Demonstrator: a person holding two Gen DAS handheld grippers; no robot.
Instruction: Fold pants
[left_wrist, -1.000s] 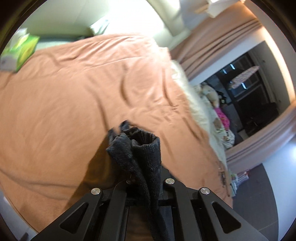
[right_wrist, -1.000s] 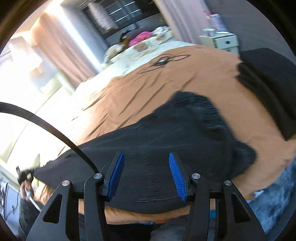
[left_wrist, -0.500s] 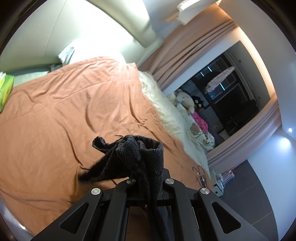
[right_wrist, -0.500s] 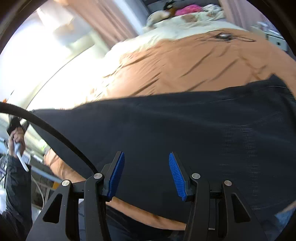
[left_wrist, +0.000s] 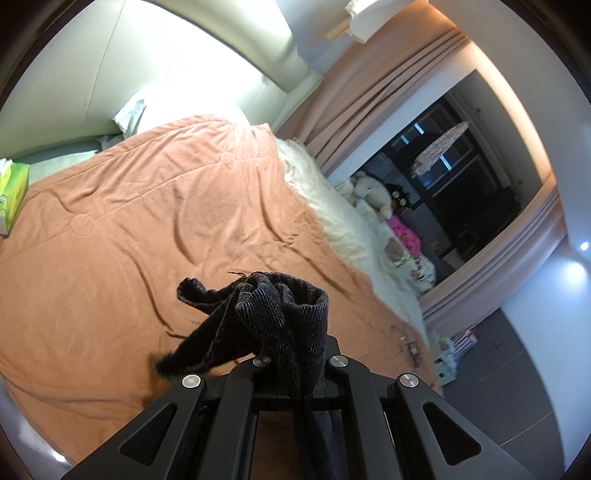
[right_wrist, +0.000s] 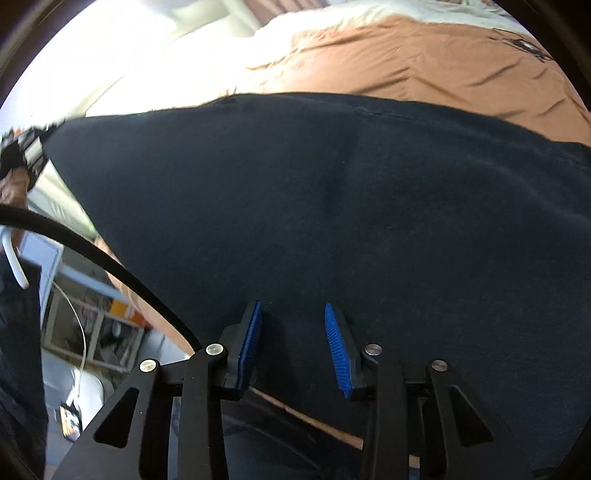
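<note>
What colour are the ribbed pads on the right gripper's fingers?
Bright blue, ribbed pads on black fingers; clearest in the right wrist view.

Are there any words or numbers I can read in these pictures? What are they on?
None can be read.
Green tissue box at the bed's edge: has printing, too small and blurred to read.
Pants: plain dark cloth, no label showing.
Orange blanket: no words, only stitched circles.
Small bright packet low in the right wrist view: too blurred to read.

Orange blanket (left_wrist: 155, 206) covers the bed, green tissue box (left_wrist: 13, 192) at far left. Pink curtains (left_wrist: 373, 96) far right, stuffed toys (left_wrist: 376, 192) just below them.
</note>
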